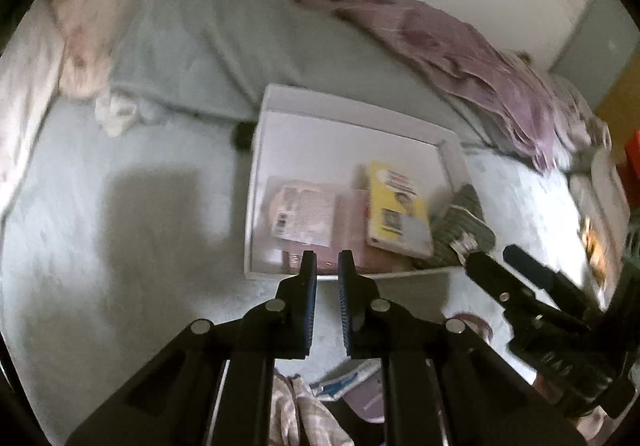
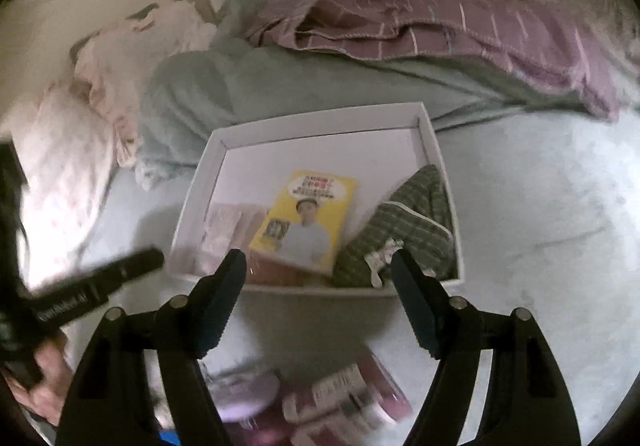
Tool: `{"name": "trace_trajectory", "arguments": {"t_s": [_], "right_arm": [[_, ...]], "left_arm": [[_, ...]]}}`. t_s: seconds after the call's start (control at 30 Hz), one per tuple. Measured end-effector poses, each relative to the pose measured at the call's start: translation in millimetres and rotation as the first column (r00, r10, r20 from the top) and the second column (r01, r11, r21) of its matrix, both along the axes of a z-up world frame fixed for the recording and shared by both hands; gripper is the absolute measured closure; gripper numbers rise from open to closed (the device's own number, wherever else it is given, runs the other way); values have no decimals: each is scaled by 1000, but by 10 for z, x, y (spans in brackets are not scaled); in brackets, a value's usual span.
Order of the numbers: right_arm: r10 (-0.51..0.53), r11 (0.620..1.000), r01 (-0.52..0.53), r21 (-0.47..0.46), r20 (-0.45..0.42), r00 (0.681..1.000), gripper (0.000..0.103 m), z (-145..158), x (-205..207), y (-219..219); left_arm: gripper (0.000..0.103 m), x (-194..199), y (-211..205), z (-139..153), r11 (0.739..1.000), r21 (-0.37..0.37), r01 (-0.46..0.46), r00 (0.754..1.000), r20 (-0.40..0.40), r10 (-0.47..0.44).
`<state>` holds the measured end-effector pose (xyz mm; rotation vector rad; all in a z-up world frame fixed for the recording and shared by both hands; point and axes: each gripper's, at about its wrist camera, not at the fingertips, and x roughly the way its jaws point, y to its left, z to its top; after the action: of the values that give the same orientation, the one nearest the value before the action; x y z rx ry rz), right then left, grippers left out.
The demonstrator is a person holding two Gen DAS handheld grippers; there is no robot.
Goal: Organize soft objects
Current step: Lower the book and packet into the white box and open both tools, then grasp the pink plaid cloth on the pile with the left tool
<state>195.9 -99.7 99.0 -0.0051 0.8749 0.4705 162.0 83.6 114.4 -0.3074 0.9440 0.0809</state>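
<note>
Right wrist view: my right gripper (image 2: 318,266) jaws stood wide, empty; left gripper (image 1: 327,266) jaws nearly closed, empty. Green plaid cloth (image 2: 404,230) in white box (image 2: 320,122) looked limp, light; I'd pinch a bunched fold.

We see a shallow white cardboard box (image 2: 434,150) on the pale blue-grey bed sheet (image 2: 540,226). In it lies a flat yellow packet (image 2: 308,222) with a printed figure in a light blue shirt, a dark green fabric piece (image 2: 404,230) with thin light checks and a white edge, and a pale pink packet (image 1: 304,214). Behind the box we see a grey-green plain blanket (image 2: 240,86) and a mauve cloth (image 2: 460,22) with thin pale stripes. The pillow (image 2: 68,174) is white with small pink dots. Both tongs are black.
</note>
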Motion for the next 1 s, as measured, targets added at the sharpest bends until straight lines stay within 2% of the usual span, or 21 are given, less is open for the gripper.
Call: {"name": "trace_trajectory", "arguments": {"t_s": [0.13,0.23,0.3,0.37,0.53,0.7,0.8,0.87,1.0], "right_arm": [[25,998,-20,-52,88,996,27,130,-232,-56],[33,998,-24,-63,149,988,27,203,-347,-96],[-13,998,25,-63,198,980,25,242,-425,-143],[-59,995,76,-69,218,974,23,251,-458,-173],[-19,996,32,-82,147,989,23,216,-463,-161],[19,996,-11,-94,81,997,23,171,-484,-105],[28,998,-28,-53,-5,1000,24,117,-445,-115],[36,999,-36,-27,-29,999,28,101,-442,-129],[90,996,-91,0,-70,993,31,71,-459,-92]], "left_arm": [[93,-69,-124,91,999,34,23,1000,-13,-23],[93,-90,-178,99,996,84,-11,998,-53,15],[93,-107,-201,101,994,109,-25,998,-60,32],[93,-114,-215,105,995,98,-24,998,-58,30],[93,-90,-337,78,993,119,-13,997,-77,23],[93,-78,-395,-33,994,104,14,989,-149,2],[93,-140,-362,-138,997,78,21,982,-190,-6],[93,-179,-317,-191,997,70,27,977,-211,-11],[93,-245,-116,-212,999,-48,-17,977,-214,6]]}}
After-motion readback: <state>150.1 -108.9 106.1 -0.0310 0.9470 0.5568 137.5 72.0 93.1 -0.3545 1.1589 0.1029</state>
